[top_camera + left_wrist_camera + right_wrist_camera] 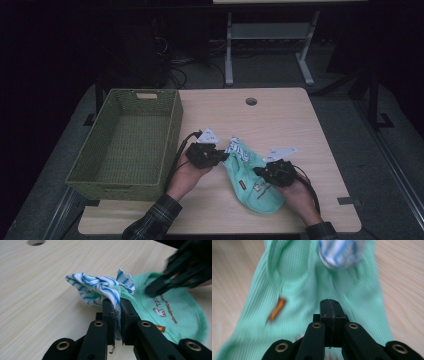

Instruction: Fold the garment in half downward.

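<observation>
R gripper [261,173] nearest, jaws together, tips over green garment [252,187] near table's [280,115] front edge; can't tell if pinching cloth. L gripper [117,306] clamped on garment's blue-striped cuff [97,287]. Green wicker basket [125,142] far left, w/ table hole [251,101] beyond.

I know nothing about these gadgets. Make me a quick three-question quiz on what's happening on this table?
1. True or false: the left gripper is shut on the blue-striped white cloth.
2. The green wicker basket stands on which side of the mint green garment in the high view: A left, B right, C behind?
3. Fill in: the small tag on the garment is ____ in colour.

Key:
1. True; striped fabric is pinched between its jaws.
2. A.
3. Orange; see the orange tag.
</observation>
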### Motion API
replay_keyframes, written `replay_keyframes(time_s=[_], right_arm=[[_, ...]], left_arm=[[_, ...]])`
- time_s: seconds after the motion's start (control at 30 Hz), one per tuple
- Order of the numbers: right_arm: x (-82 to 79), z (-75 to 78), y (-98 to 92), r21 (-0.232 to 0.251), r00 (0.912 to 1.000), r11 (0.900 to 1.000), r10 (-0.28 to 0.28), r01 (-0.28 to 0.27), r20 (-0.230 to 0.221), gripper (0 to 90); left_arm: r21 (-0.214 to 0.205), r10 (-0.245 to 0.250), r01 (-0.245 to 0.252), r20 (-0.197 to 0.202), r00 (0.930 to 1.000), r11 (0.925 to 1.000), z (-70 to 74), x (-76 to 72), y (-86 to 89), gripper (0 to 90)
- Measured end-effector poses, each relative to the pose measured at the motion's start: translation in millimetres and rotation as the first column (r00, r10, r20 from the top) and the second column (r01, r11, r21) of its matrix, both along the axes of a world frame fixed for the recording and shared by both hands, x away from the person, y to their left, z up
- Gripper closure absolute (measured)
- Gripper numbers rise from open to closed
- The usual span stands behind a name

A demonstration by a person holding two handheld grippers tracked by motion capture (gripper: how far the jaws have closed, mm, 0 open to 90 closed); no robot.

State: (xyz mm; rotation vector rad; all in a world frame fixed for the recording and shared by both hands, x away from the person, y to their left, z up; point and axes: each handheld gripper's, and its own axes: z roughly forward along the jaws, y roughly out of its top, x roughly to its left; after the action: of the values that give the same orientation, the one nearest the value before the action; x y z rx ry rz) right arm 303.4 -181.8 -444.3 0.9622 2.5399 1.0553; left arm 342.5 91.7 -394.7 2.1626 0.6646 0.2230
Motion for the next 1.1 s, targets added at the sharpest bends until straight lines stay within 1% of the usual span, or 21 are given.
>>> replay_keyframes(time_s=[0.07, 0.13, 0.2, 0.3, 0.33, 0.4, 0.5, 0.53, 0.67, 0.73, 0.87, 0.93, 1.1], right_arm=[[-6.1, -0.3, -11.8, 0.003, 0.9999, 0.9999, -0.012, 0.012, -0.012, 89.8], [-12.9, -1.2, -21.6, 0.012, 0.9992, 0.9995, -0.028, 0.028, -0.029, 89.8], [-18.9, -2.8, -28.0, 0.029, 0.9988, 0.9992, -0.028, 0.029, -0.04, 89.8], [-22.5, -9.2, -30.9, 0.009, 0.9982, 0.9998, -0.018, 0.018, -0.058, 89.8], [-23.1, -10.8, -30.6, 0.007, 0.9971, 0.9997, -0.021, 0.021, -0.073, 89.8], [-22.5, -14.0, -29.1, -0.015, 0.9969, 0.9998, -0.013, 0.012, -0.078, 89.8], [-21.8, -17.6, -26.0, -0.031, 0.9958, 0.9995, -0.011, 0.008, -0.091, 89.8], [-21.9, -18.4, -25.2, -0.035, 0.9958, 0.9993, -0.011, 0.008, -0.091, 89.8], [-20.8, -18.6, -23.3, -0.03, 0.9953, 0.9996, -0.007, 0.004, -0.096, 89.8], [-20.2, -18.6, -21.9, -0.026, 0.9948, 0.9996, -0.01, 0.008, -0.101, 89.8], [-19.6, -18.4, -18.7, -0.03, 0.995, 0.9995, -0.011, 0.008, -0.1, 89.8], [-19.2, -18.5, -18.2, -0.028, 0.9951, 0.9996, -0.009, 0.006, -0.099, 89.8], [-19.2, -18.5, -17.6, -0.028, 0.9951, 0.9996, -0.011, 0.009, -0.098, 89.9]], left_arm=[[0.0, 0.025, -0.025, 0.007, 0.9997, 0.9997, 2.5, 1.7, 4.6, 83.3], [-0.004, 0.04, -0.04, 0.016, 0.9991, 0.9992, 4.9, 2.8, 8.1, 83.3], [-0.021, 0.052, -0.052, 0.015, 0.9985, 0.9984, 6.1, 2.9, 9.3, 83.3], [-0.013, 0.05, -0.05, 0.024, 0.9985, 0.9987, 7.5, 2.8, 10.0, 83.3], [-0.009, 0.052, -0.051, 0.028, 0.9983, 0.9986, 7.7, 2.4, 10.0, 83.2], [-0.006, 0.054, -0.054, 0.031, 0.9981, 0.9985, 8.5, 2.1, 10.7, 83.3], [-0.007, 0.053, -0.053, 0.036, 0.9979, 0.9986, 10.2, 2.1, 12.0, 83.2], [-0.009, 0.047, -0.047, 0.038, 0.9982, 0.9989, 11.0, 1.9, 12.3, 83.2], [-0.008, 0.024, -0.024, 0.046, 0.9987, 0.9997, 15.1, 0.5, 12.2, 83.2], [-0.023, 0.016, -0.015, 0.047, 0.9988, 0.9996, 18.0, -2.0, 10.1, 83.2], [-0.016, -0.026, 0.027, 0.054, 0.9982, 0.9995, 23.0, -6.0, 5.4, 83.2], [-0.02, -0.048, 0.049, 0.054, 0.9974, 0.9986, 23.8, -8.6, 0.6, 83.2], [-0.014, -0.117, 0.118, 0.071, 0.9906, 0.9929, 23.6, -16.0, -13.4, 83.2]])
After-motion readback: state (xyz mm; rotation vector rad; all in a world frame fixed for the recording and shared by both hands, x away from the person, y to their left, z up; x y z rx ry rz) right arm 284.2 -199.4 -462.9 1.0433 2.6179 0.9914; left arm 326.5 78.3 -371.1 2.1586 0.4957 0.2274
